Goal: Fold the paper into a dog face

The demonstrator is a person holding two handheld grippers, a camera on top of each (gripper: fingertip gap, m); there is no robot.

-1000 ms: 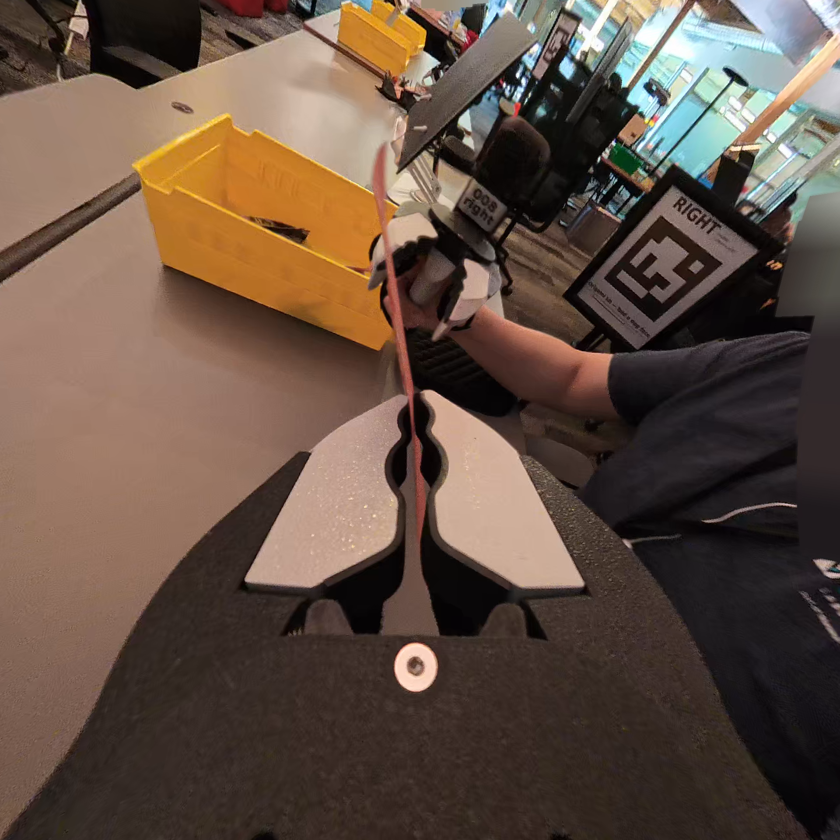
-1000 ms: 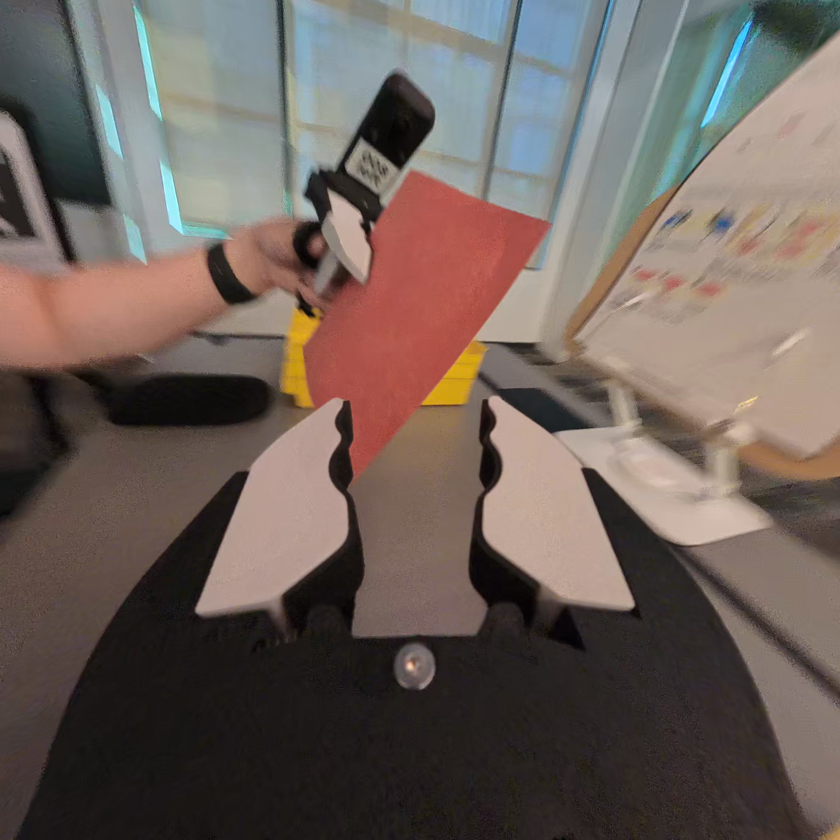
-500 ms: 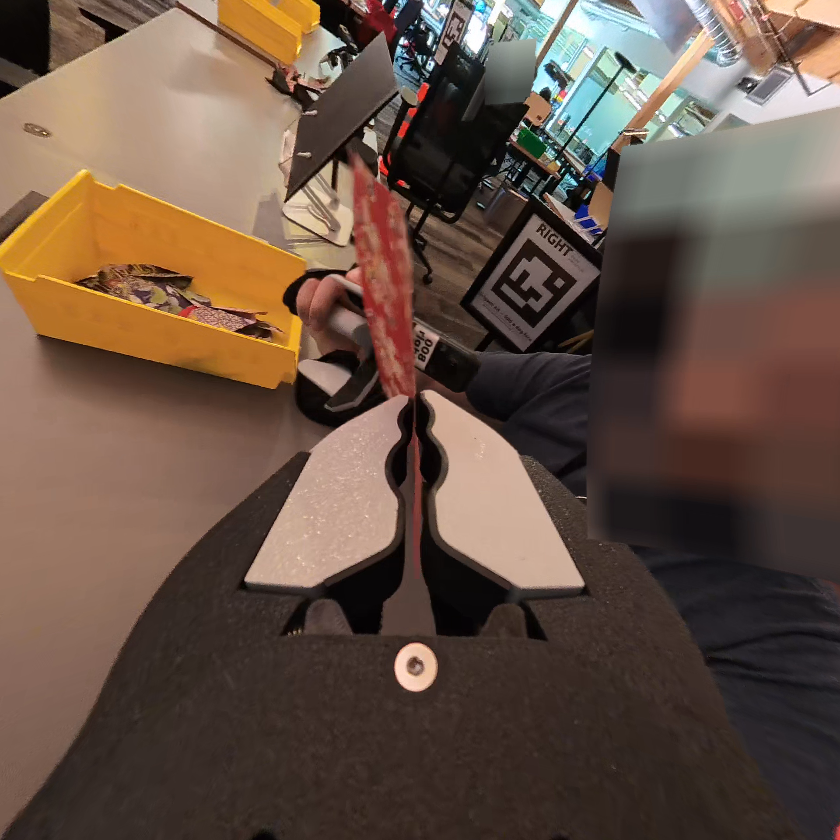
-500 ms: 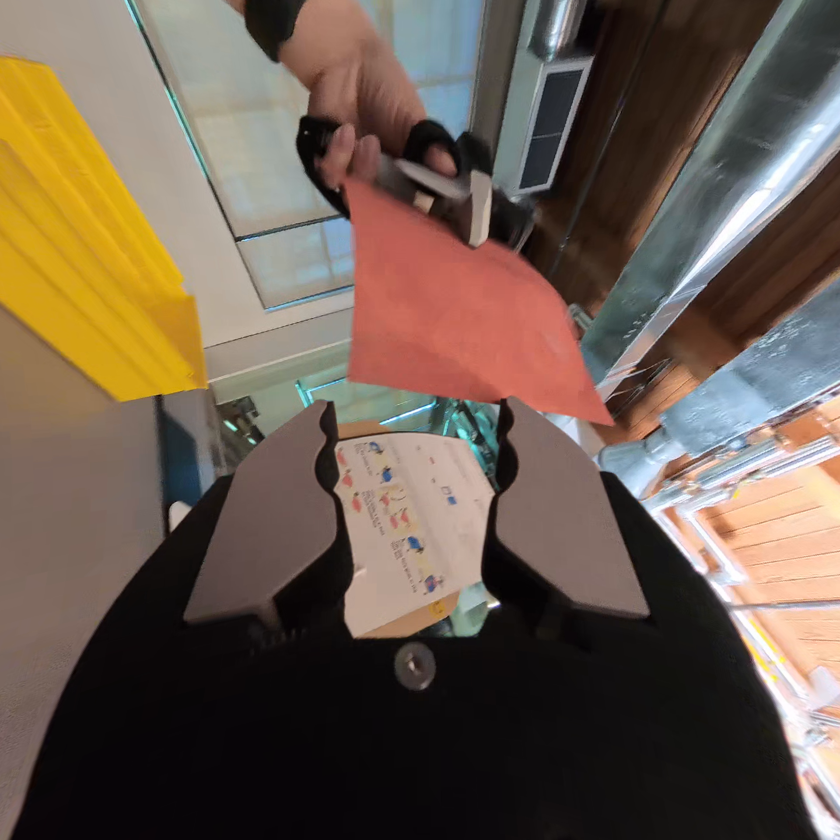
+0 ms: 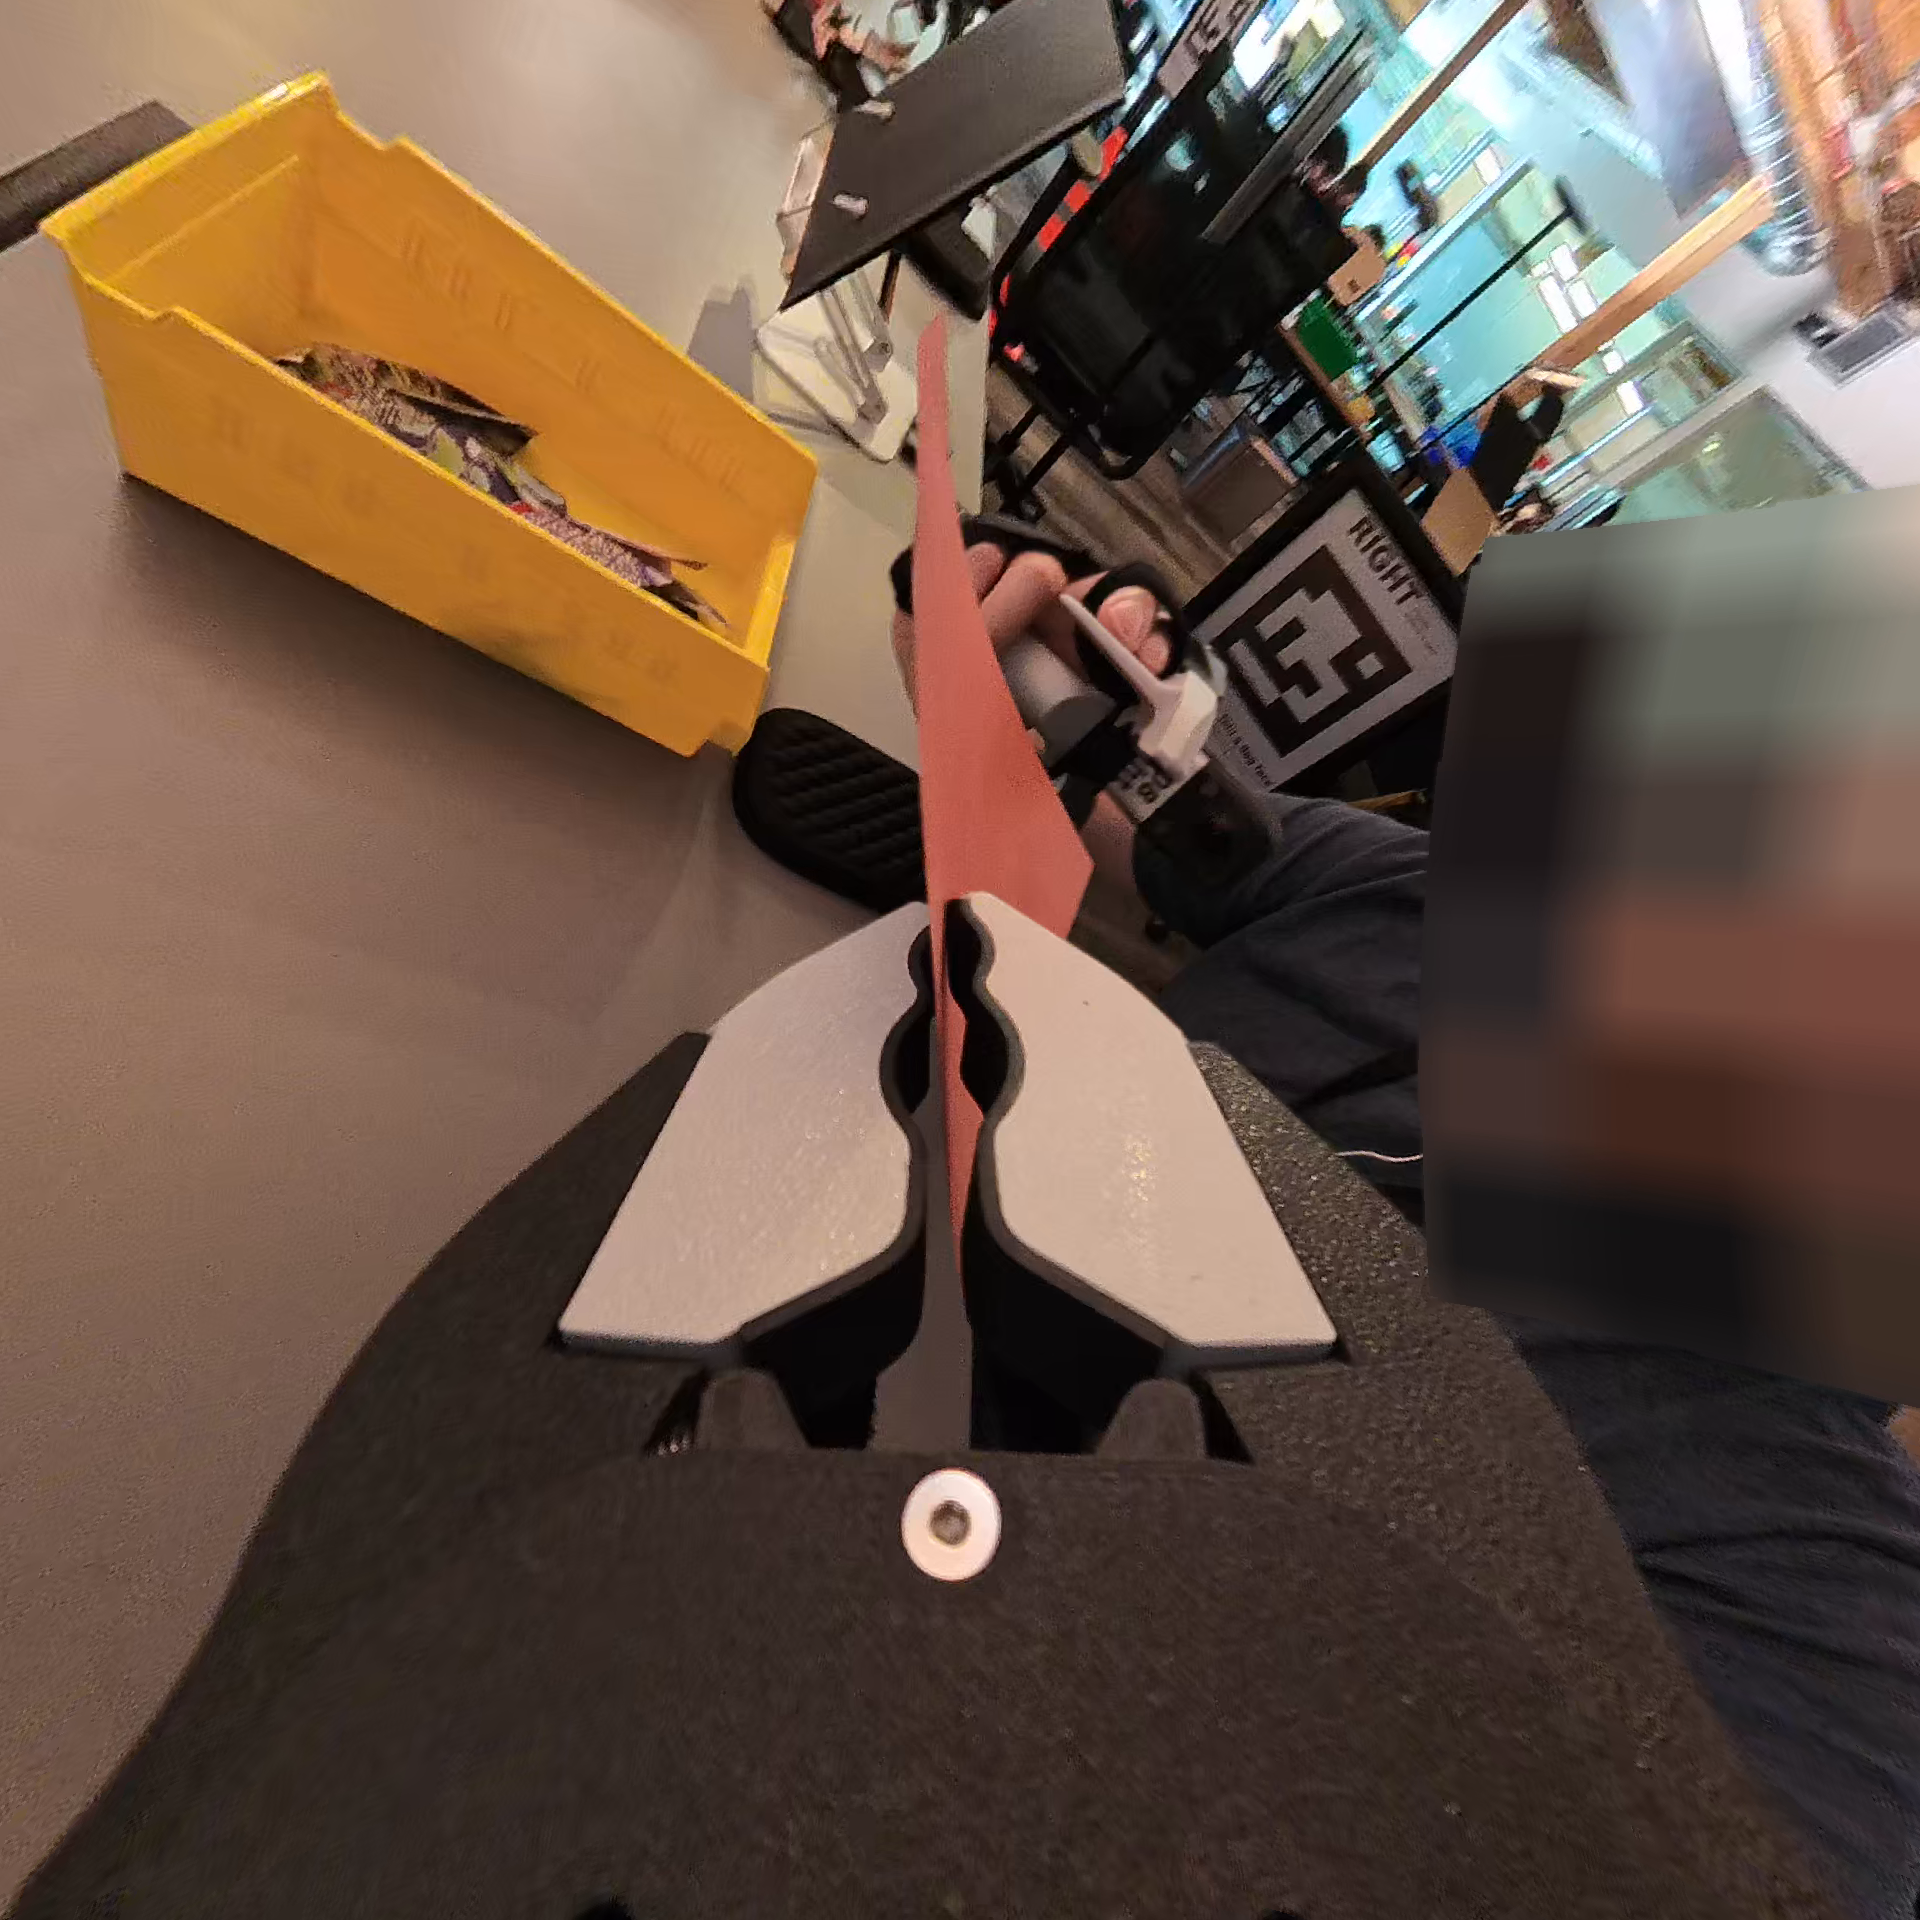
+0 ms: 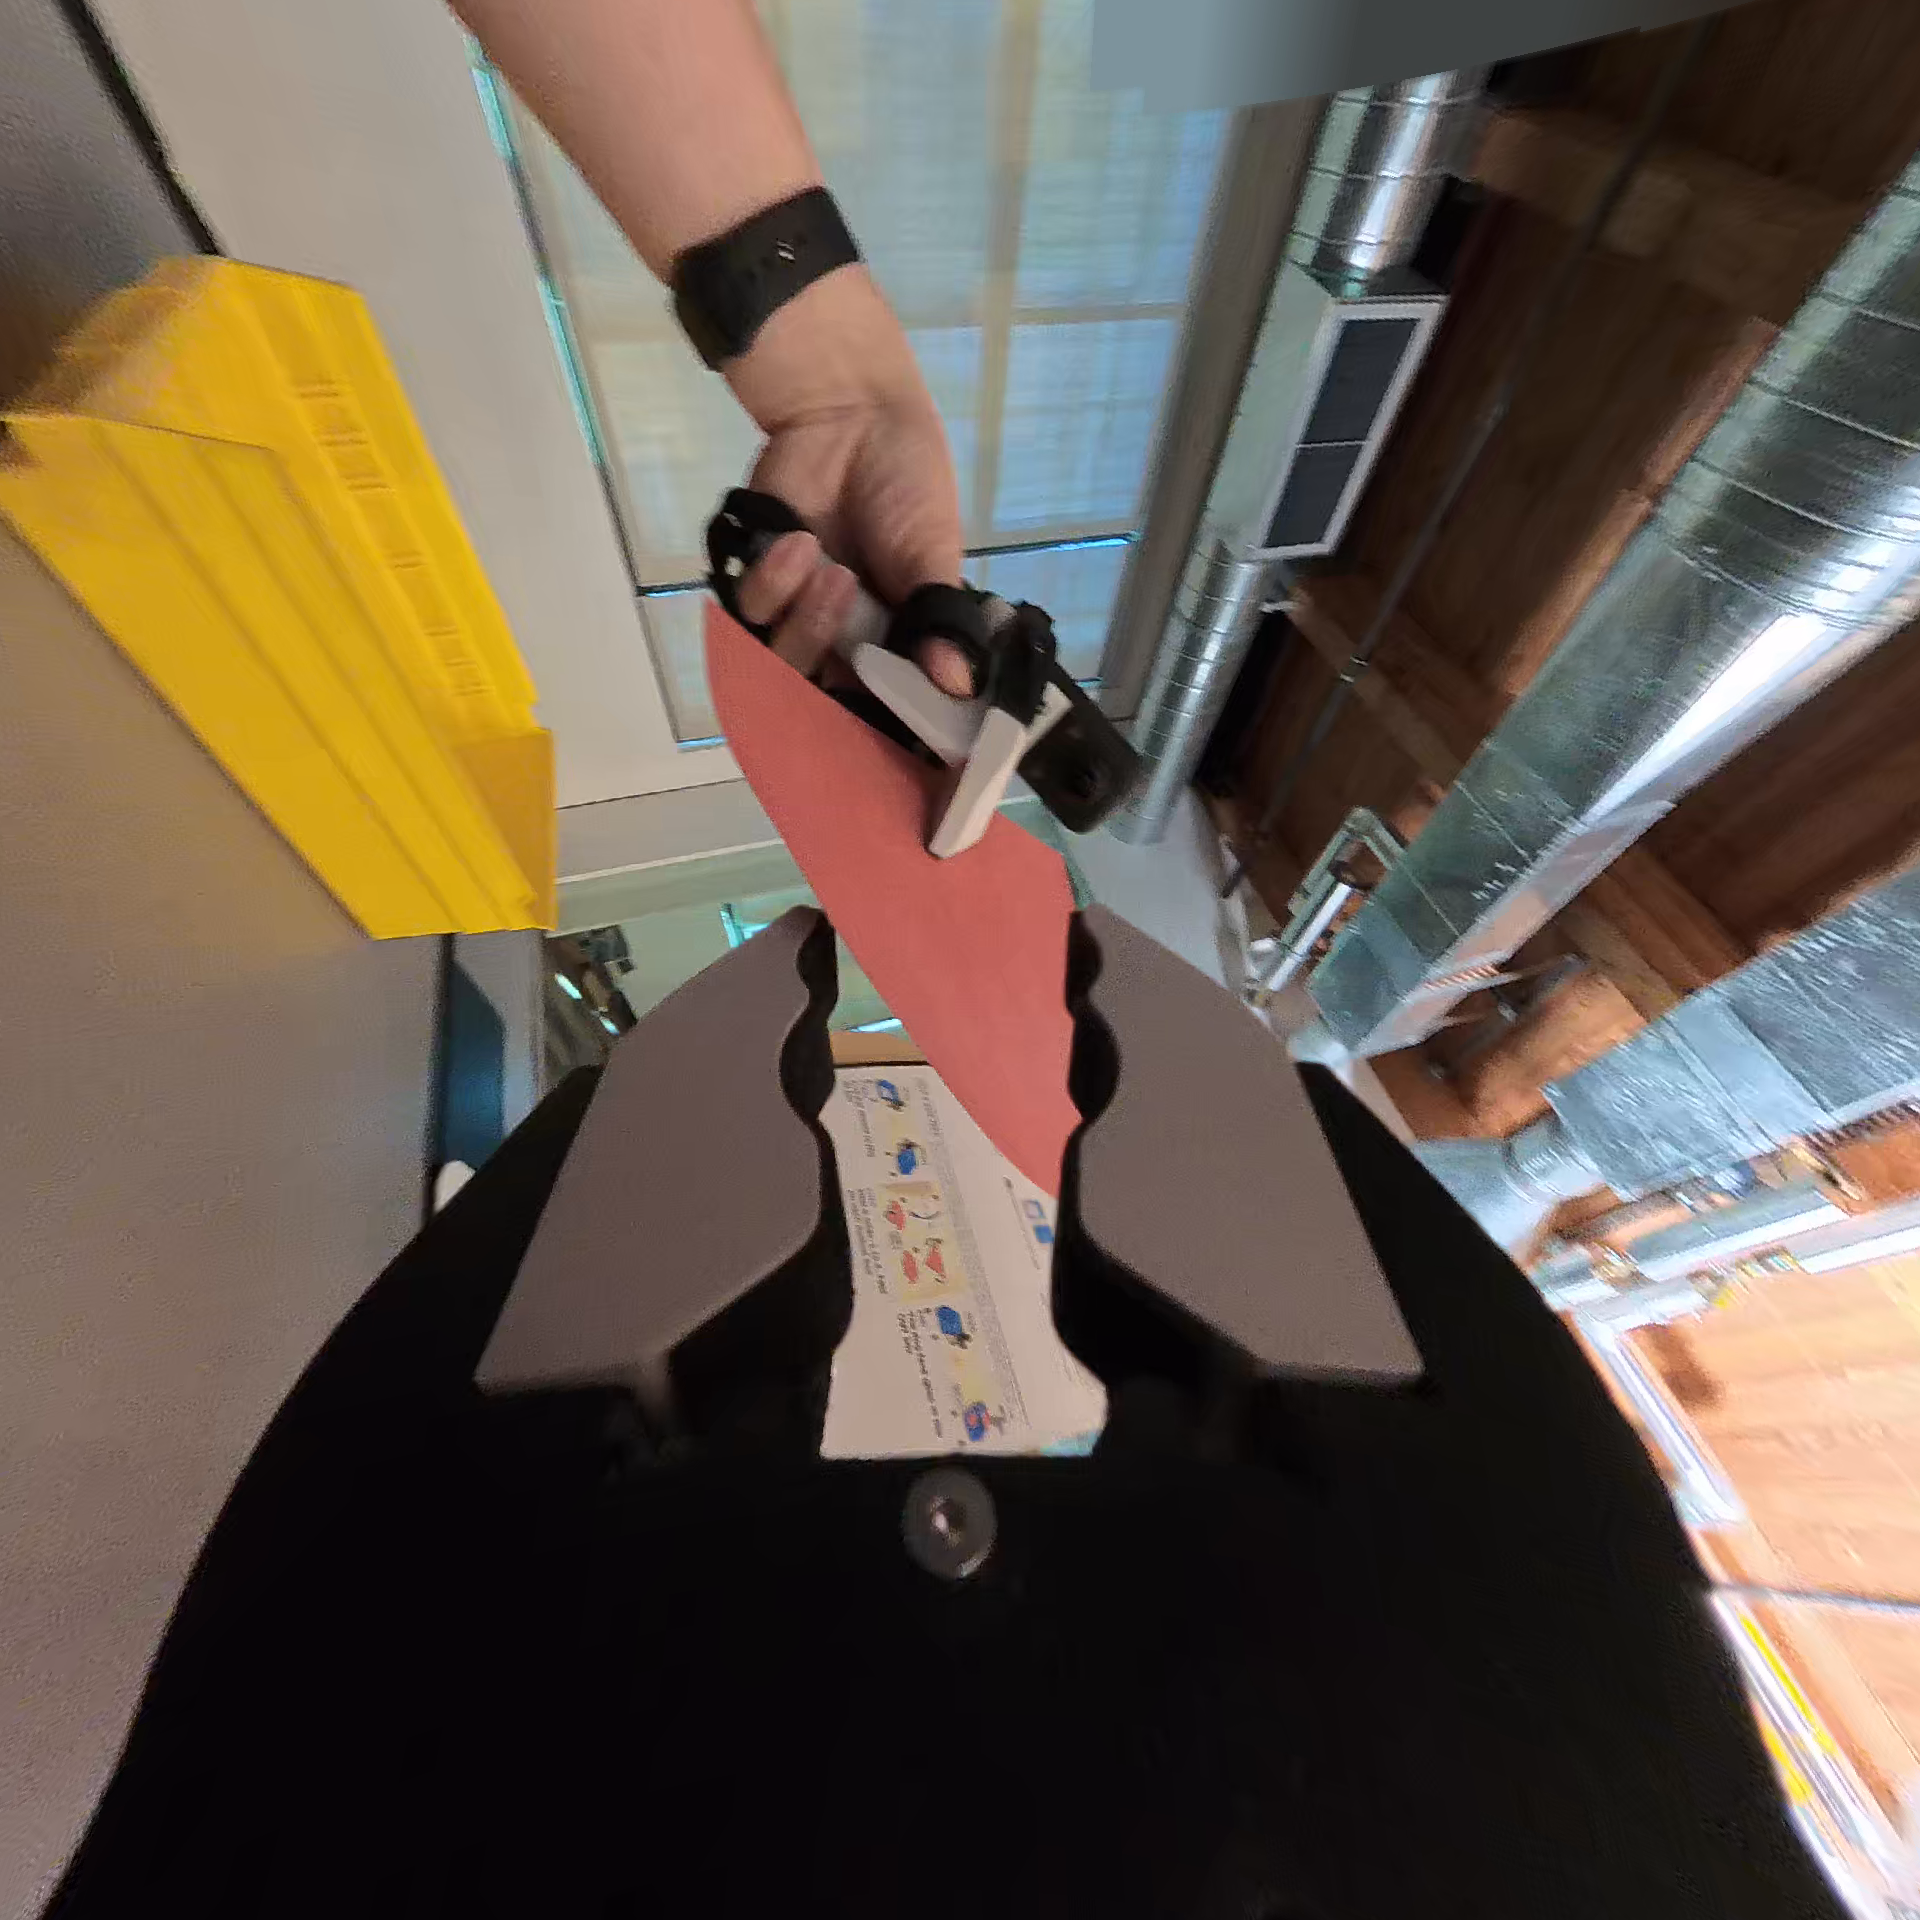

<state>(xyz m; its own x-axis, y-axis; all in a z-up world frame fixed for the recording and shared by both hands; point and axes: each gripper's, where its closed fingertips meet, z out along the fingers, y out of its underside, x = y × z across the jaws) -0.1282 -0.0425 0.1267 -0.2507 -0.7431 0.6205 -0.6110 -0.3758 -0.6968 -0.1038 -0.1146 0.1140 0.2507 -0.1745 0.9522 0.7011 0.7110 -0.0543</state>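
The paper (image 5: 961, 727), lifted off the table, is being clamped edge-on in the left gripper (image 5: 948, 920) while the right gripper (image 6: 940, 930), jaws apart, has swung around it, suggesting a re-grip is coming.

The red paper (image 5: 961, 727) stands nearly edge-on in the left wrist view, so its face barely shows, and it covers part of the hand behind. The yellow bin (image 6: 281, 582) is smeared and cut by the right wrist view's left edge. The folded scraps (image 5: 488, 468) inside the bin are too small to make out.
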